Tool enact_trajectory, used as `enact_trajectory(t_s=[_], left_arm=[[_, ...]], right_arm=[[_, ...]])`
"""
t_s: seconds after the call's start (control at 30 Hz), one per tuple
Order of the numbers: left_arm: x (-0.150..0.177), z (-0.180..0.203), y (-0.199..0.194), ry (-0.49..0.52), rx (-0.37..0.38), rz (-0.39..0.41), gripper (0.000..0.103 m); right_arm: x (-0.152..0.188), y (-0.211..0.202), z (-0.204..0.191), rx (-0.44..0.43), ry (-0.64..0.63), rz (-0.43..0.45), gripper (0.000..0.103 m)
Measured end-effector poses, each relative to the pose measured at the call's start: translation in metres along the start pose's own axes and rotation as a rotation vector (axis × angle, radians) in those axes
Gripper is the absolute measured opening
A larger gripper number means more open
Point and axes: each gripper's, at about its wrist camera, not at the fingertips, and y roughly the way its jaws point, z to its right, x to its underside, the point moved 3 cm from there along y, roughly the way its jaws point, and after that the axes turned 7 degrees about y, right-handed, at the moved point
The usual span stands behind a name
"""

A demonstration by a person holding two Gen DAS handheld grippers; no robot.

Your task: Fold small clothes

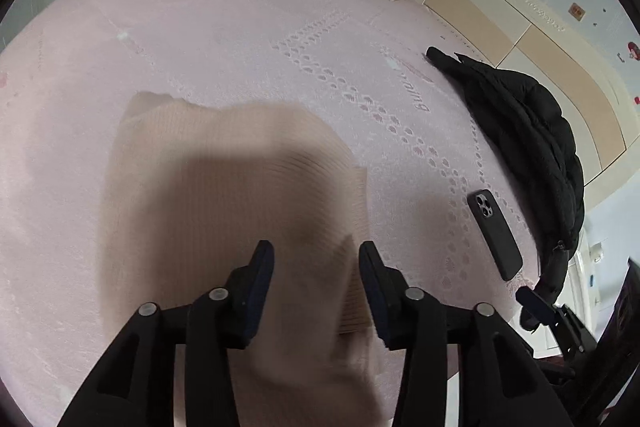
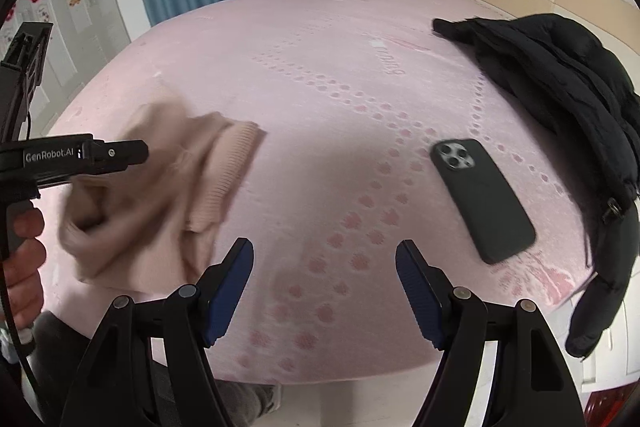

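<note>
The pink knit garment (image 2: pixel 168 195) lies bunched at the left of the right wrist frame on the bed (image 2: pixel 340 67), directly beneath the wide, empty left claw (image 1: pixel 316 267). The right claw (image 2: pixel 324 263), also wide, hangs apart over bare sheet.

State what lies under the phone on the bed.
The phone lies camera side up on the pink bedspread, nothing else visibly beneath. The patch it covers is hidden.
</note>
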Motion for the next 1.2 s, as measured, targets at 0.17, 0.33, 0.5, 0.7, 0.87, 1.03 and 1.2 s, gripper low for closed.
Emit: enact_trajectory(t_s=[0.17,0.33,0.5,0.7,0.87,1.03,1.2], left_arm=[[0.001,-0.023,-0.017,0.003,-0.066,0.019,0.044],[0.006,-0.065,-0.035,-0.051,-0.129,0.036,0.044],[0.023,-0.122,-0.056,-0.108,-0.192,0.037,0.044],[0.049,-0.171,-0.073,-0.183,-0.19,0.027,0.044],[0.061,-0.187,-0.078,-0.216,-0.162,0.026,0.044],[0.066,-0.184,-0.072,-0.199,-0.142,0.023,0.044],[0.065,-0.178,-0.065,-0.189,-0.122,0.012,0.044]], right_arm=[[-0.01,-0.009,-0.03,-0.071,-0.012,0.026,0.073],[-0.019,-0.012,-0.066,-0.18,-0.002,0.032,0.073],[-0.02,-0.008,-0.1,-0.339,0.038,0.006,0.073],[-0.011,0.034,-0.134,-0.367,0.058,-0.09,0.047],[-0.002,0.05,-0.152,-0.319,-0.066,-0.104,0.012],[-0.002,0.021,-0.103,-0.357,0.079,0.013,0.01],[0.033,0.063,-0.092,-0.238,0.062,-0.143,0.012]])
